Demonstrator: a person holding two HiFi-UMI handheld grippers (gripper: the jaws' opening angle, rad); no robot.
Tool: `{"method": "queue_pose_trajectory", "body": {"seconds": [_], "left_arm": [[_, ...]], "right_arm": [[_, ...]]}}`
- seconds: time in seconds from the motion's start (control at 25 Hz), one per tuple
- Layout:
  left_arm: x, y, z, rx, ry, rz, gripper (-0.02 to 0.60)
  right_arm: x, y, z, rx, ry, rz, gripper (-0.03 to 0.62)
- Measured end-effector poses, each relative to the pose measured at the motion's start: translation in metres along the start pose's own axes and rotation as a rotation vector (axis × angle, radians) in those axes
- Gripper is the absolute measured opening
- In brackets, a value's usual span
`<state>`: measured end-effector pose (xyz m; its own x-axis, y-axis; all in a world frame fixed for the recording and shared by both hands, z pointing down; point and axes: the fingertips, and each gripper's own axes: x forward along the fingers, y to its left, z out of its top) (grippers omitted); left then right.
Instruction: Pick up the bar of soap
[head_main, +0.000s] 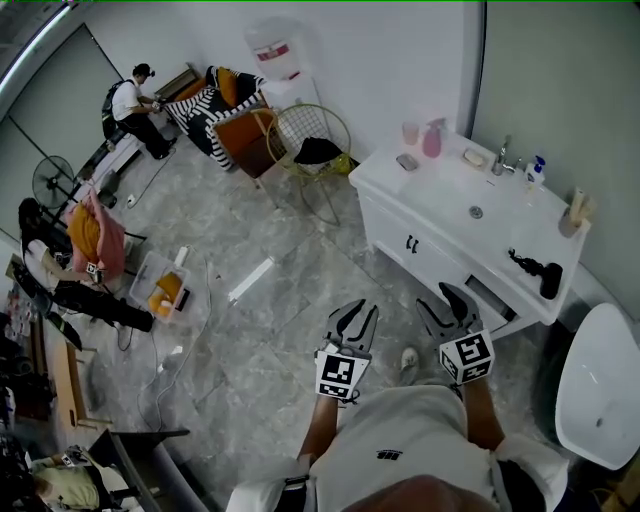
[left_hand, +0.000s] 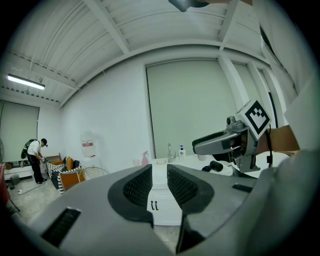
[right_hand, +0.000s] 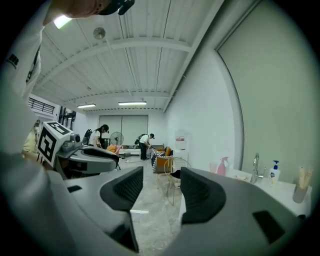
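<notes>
Print on the pump bottle (head_main: 537, 170) is too small to read. We hold left gripper (head_main: 358, 315) and right gripper (head_main: 440, 300) side by side, jaws parted and empty, well apart from the soap (head_main: 475, 157).

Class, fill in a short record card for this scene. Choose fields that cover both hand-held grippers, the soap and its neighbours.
left hand-held gripper: jaws slightly apart, nothing between them
right hand-held gripper: jaws apart, empty
bar of soap: pale, on the vanity top beside the faucet, untouched
vanity: white, with a sink, in front of the person
pink spray bottle: upright near the vanity's back edge
black hair dryer: lying near the front edge
task status: soap not yet picked up; both grippers short of the vanity
</notes>
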<state>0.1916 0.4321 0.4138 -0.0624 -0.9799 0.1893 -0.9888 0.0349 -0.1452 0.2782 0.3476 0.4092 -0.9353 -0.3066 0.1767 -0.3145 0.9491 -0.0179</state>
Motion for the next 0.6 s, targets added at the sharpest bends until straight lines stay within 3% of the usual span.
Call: {"method": "queue_pose_trajectory", "body": {"seconds": [0.6], "left_arm": [[0.095, 0.030, 0.015, 0.012, 0.028, 0.036, 0.104]], "right_arm": [[0.065, -0.082, 0.001, 0.040, 0.023, 0.038, 0.247]]}}
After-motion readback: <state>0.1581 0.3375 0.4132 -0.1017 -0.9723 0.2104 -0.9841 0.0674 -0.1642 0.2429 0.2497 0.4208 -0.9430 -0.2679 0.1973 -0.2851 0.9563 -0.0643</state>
